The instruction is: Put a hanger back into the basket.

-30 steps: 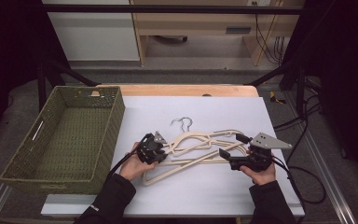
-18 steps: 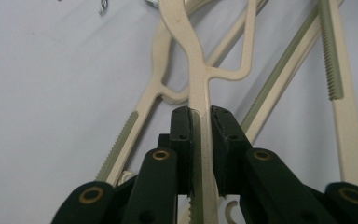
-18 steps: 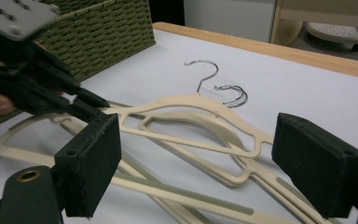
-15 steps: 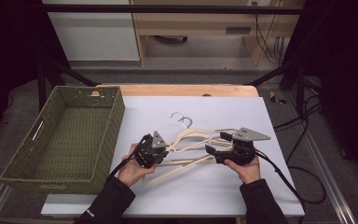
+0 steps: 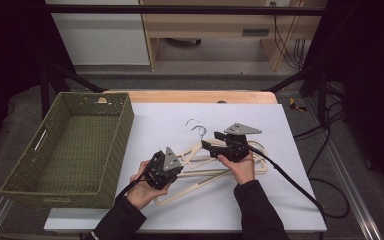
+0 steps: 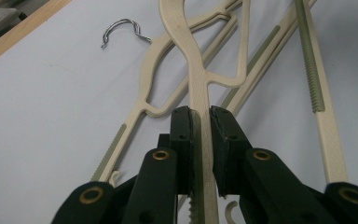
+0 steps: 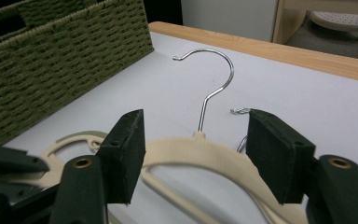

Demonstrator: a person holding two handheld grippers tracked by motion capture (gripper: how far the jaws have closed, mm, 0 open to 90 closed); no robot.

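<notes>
The left hand-held gripper (image 5: 172, 167) sits near the front left of the white desk (image 5: 290, 150), just right of the green woven basket (image 5: 75, 145). In the left gripper view its jaws are clamped on the slim arm of a cream hanger (image 6: 200, 88), the pads pressing both faces of it. Compared with a second ago, this hand has lifted a little and drawn toward the basket, so the held hanger rides above the others in the pile.

The right hand-held gripper (image 5: 207, 145) has travelled leftward across the desk; a second ago it lay out by the right ends of the hangers, and now it points at the necks, close to the two wire hooks (image 5: 196, 126). Its jaws have just been closing, yet in the right gripper view they stand apart on either side of the curved top of a second cream hanger (image 7: 196, 151), at the foot of its steel hook (image 7: 214, 88); the pads (image 7: 123, 154) do not press on it.

The cream hangers (image 5: 220, 172) lie overlapped in the middle of the desk, between the two hands, with their hooks pointing toward the far edge. Their spread has shifted slightly leftward since the earlier frame. The basket stands where it was, on the left side of the desk.
</notes>
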